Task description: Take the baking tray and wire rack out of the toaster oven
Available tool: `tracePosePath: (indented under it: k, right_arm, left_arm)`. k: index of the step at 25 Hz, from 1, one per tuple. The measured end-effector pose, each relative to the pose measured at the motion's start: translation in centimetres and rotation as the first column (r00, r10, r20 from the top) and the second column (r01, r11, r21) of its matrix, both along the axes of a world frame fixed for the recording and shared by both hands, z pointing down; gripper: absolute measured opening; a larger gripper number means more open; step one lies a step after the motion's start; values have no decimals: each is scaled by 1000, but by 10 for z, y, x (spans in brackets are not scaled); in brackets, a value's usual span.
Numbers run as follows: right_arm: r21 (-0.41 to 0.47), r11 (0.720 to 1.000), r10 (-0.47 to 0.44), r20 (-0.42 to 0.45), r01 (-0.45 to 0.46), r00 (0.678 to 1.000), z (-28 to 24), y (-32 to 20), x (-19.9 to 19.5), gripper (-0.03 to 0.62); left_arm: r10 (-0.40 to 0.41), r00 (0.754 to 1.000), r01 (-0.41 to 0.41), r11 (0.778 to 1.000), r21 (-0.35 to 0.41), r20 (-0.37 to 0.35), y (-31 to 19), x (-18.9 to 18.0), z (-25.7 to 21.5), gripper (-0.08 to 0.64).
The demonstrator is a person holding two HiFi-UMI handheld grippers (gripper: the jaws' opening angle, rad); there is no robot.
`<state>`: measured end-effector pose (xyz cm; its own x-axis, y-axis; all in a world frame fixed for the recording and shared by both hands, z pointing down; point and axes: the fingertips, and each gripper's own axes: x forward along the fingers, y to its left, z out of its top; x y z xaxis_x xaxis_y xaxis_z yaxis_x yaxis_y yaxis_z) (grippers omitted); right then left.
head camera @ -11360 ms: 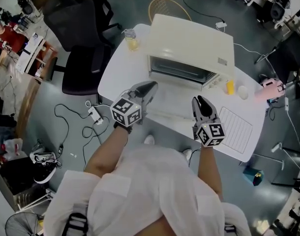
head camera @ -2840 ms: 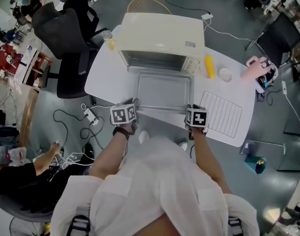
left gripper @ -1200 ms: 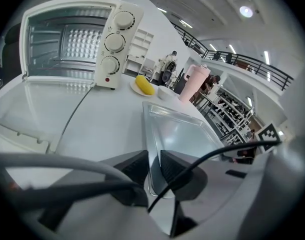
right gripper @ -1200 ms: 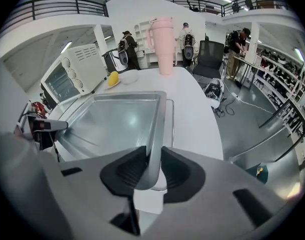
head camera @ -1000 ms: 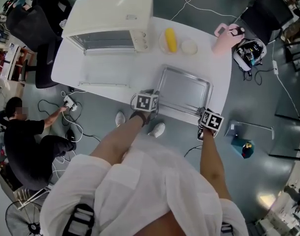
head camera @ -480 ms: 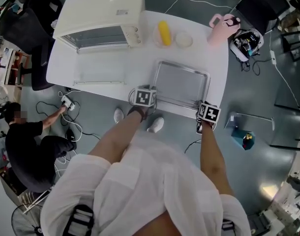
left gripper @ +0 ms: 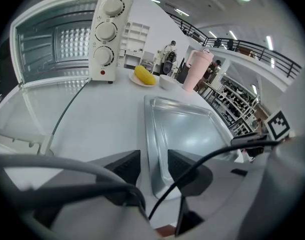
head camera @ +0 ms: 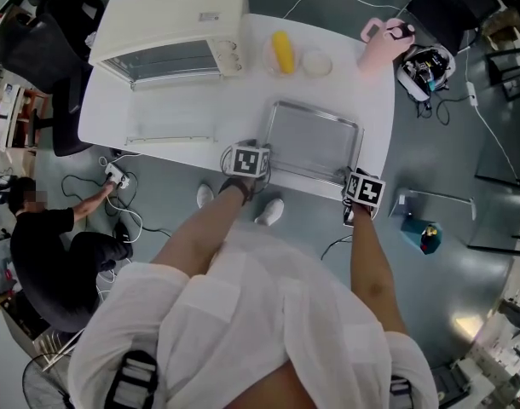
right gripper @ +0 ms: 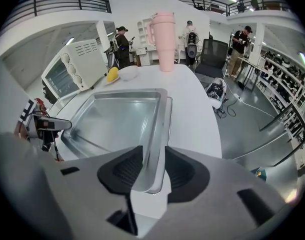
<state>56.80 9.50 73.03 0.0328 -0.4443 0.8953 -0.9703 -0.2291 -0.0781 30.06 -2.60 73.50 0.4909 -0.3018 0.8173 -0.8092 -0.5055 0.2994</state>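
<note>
With jaws just opening, my left gripper [left gripper: 153, 166] and right gripper [right gripper: 153, 165] stand loose around the rim of the shiny metal baking tray [head camera: 315, 143] on the white table [head camera: 158, 109], beside the toaster oven [head camera: 170, 15].

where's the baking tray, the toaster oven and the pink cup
baking tray [head camera: 315, 141], head view, on its flat bottom
toaster oven [head camera: 170, 15], head view, on its top panel
pink cup [right gripper: 164, 44], right gripper view, on its side wall
</note>
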Motion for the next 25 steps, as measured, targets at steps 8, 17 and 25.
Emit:
tracePosePath:
  k: [8, 17, 25]
  right_arm:
    - [142, 990, -11, 9, 10, 1000, -41, -25, 0, 146]
    - [547, 836, -124, 115, 41, 986, -154, -77, -42, 149]
    - [773, 620, -272, 53, 133, 961, -242, -101, -80, 134]
  left_arm:
    - [-70, 992, 81, 991, 108, -104, -23, -4, -55, 190]
    - [70, 918, 96, 916, 390, -390, -47, -10, -177, 101]
    - [161, 791, 233, 813, 533, -590, -55, -36, -281, 38]
